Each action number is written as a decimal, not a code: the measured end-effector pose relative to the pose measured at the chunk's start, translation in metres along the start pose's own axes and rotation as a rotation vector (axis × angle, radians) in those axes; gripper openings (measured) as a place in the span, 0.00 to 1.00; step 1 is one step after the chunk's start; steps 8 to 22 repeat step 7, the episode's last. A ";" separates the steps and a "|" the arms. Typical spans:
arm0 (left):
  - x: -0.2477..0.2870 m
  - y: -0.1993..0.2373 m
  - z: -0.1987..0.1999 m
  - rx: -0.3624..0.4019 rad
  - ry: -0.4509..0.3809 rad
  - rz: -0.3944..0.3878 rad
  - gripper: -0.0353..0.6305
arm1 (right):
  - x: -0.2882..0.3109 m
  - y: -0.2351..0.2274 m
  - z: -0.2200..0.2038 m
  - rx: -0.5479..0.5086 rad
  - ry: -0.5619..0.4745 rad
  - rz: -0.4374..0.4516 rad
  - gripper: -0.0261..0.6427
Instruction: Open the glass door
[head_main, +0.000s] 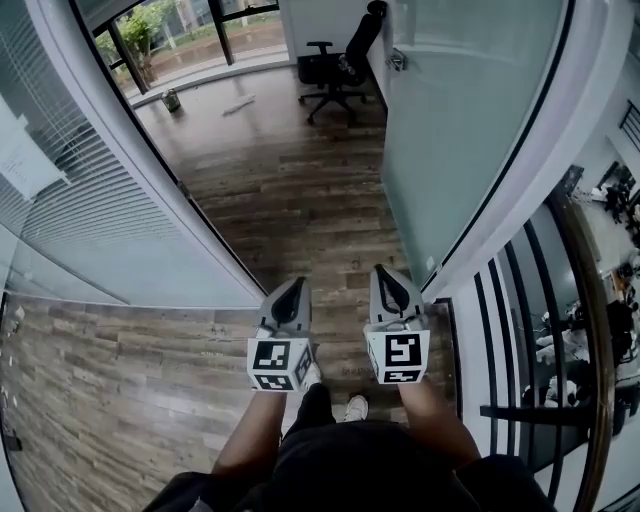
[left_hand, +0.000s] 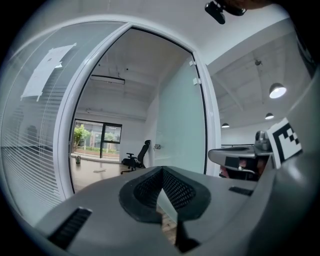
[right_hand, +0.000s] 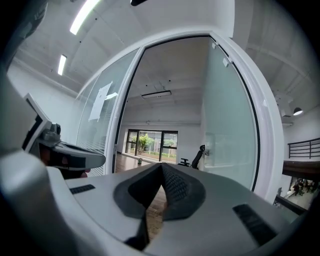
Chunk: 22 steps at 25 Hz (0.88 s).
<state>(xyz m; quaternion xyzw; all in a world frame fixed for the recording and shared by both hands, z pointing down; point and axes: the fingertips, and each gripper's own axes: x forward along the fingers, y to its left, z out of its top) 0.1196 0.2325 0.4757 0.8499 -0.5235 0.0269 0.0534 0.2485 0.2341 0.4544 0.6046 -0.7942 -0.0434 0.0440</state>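
Wood-plank floor (head_main: 290, 190) runs under me and through a white-framed doorway (left_hand: 64, 130) into an office room with a window wall (head_main: 180, 35) at its far end.

Task item: the glass door (head_main: 470, 130) is frosted. It stands swung wide into the room on the right side of the opening, with its handle (head_main: 398, 60) at the far edge. The passage between it and the partition (head_main: 60, 210) on the left is unobstructed.

Containers: one small can (head_main: 171, 100) stands on the floor by the window. I cannot tell what is in it.

Grippers: the left gripper (head_main: 297, 283) and right gripper (head_main: 381, 269) are held side by side at the threshold, pointing into the room. On each, the fingers are fully closed tip to tip, with nothing between them.

View differences:
- Head view only: an office chair (head_main: 335, 65) just beside the door's far edge, a black railing (head_main: 510, 330) on the right, and my shoes (head_main: 355, 407).
- Left gripper view: round ceiling lamps (left_hand: 277, 90) and a paper sheet (left_hand: 50, 70) stuck on the partition.
- Right gripper view: ceiling strip lights (right_hand: 85, 15).
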 end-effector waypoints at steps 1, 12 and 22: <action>-0.002 -0.001 0.000 0.000 0.000 0.002 0.06 | -0.001 0.001 0.001 0.002 -0.001 0.006 0.06; -0.012 -0.006 0.003 0.021 0.001 0.011 0.06 | -0.011 0.003 -0.001 0.000 0.007 0.011 0.06; -0.012 -0.006 0.003 0.021 0.001 0.011 0.06 | -0.011 0.003 -0.001 0.000 0.007 0.011 0.06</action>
